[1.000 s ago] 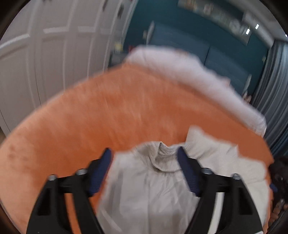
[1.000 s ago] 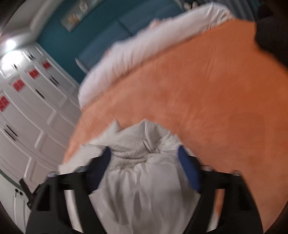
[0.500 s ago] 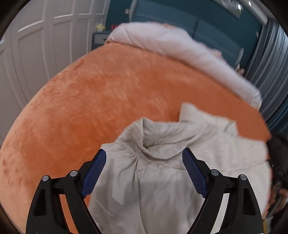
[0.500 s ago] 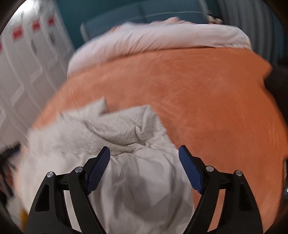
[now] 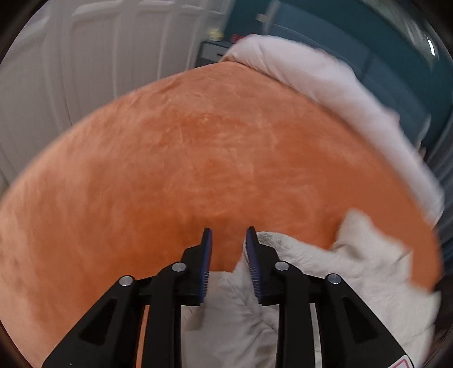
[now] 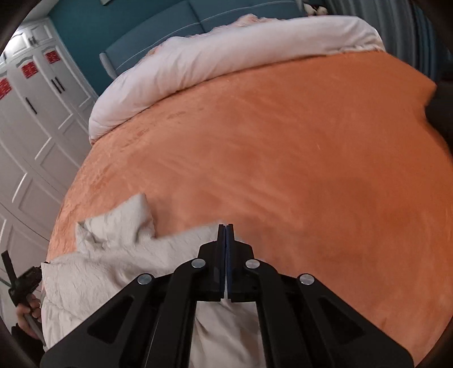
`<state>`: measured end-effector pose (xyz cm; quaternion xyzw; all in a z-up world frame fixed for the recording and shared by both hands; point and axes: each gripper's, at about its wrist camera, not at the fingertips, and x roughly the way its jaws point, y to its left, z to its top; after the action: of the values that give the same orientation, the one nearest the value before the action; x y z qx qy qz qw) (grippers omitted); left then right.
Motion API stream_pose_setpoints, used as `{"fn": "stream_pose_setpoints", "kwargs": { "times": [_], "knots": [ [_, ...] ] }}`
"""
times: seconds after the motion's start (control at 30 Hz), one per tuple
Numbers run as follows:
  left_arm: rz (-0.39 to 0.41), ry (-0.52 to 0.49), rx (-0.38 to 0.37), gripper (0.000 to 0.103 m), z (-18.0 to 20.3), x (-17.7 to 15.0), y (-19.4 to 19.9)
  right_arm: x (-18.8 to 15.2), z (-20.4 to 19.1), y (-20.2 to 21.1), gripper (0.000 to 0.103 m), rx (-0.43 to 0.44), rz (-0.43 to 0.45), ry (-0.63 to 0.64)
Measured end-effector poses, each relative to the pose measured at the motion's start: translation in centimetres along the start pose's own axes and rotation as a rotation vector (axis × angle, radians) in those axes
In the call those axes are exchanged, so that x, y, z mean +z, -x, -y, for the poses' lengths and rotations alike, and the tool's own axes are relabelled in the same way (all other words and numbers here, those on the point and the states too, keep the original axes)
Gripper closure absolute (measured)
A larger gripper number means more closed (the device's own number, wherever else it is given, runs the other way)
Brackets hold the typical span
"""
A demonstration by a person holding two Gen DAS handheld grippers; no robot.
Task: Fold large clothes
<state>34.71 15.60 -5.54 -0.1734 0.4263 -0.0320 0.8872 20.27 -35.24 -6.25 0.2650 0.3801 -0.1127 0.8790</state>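
Observation:
A cream, crinkled garment [image 5: 325,271] lies on the orange blanket [image 5: 198,158] near the bed's front edge. My left gripper [image 5: 228,237] sits at the garment's left edge with its jaws partly closed, a narrow gap between them; cloth lies under and beside the right finger [image 5: 252,254]. In the right wrist view the same garment [image 6: 113,249] spreads to the left. My right gripper [image 6: 225,229] has its jaws pressed together at the garment's right edge; whether cloth is pinched between them is hidden.
A white duvet [image 6: 226,56] is bunched at the head of the bed before a teal headboard [image 6: 170,25]. White wardrobe doors [image 6: 34,113] stand at the left. The other hand-held gripper [image 6: 19,280] shows at the lower left of the right wrist view.
Both grippers were wide open over the garment; now the right is shut and the left nearly shut. Both have shifted to the garment's outer edges.

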Motion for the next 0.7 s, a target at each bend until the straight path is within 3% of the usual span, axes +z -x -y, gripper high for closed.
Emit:
{"fn": "stream_pose_setpoints", "kwargs": {
  "times": [0.07,0.13,0.2,0.27,0.37,0.5,0.6,0.7],
  "knots": [
    [0.064,-0.018,-0.051,0.079,0.1,-0.3,2.7,-1.4,-0.2,2.3,0.102,0.043,0.039,0.025],
    [0.097,-0.117,-0.095,0.078,1.2,-1.2,5.4,-2.9,-0.5,4.1,0.102,0.093,0.054,0.070],
    [0.085,-0.224,-0.121,0.071,2.7,-2.4,6.7,-4.4,-0.9,4.6,0.102,0.125,0.019,0.108],
    [0.043,-0.294,-0.122,0.070,4.0,-3.5,6.2,-5.2,-1.7,3.8,0.102,0.115,-0.028,0.153],
    [-0.013,-0.333,-0.078,0.069,5.6,-4.5,3.5,-5.2,-3.1,1.0,0.102,0.074,-0.081,0.204],
    [-0.049,-0.267,0.008,0.069,5.7,-3.8,-0.9,-2.9,-4.8,-2.8,0.103,0.026,-0.113,0.216],
    [-0.029,-0.278,0.096,0.068,5.3,-3.6,-2.7,-1.3,-4.0,-4.8,0.103,-0.041,-0.097,0.196],
    [-0.038,-0.291,0.109,0.065,4.5,-4.0,-4.5,-1.4,-1.3,-7.0,0.103,-0.040,-0.109,0.100]
  ]
}}
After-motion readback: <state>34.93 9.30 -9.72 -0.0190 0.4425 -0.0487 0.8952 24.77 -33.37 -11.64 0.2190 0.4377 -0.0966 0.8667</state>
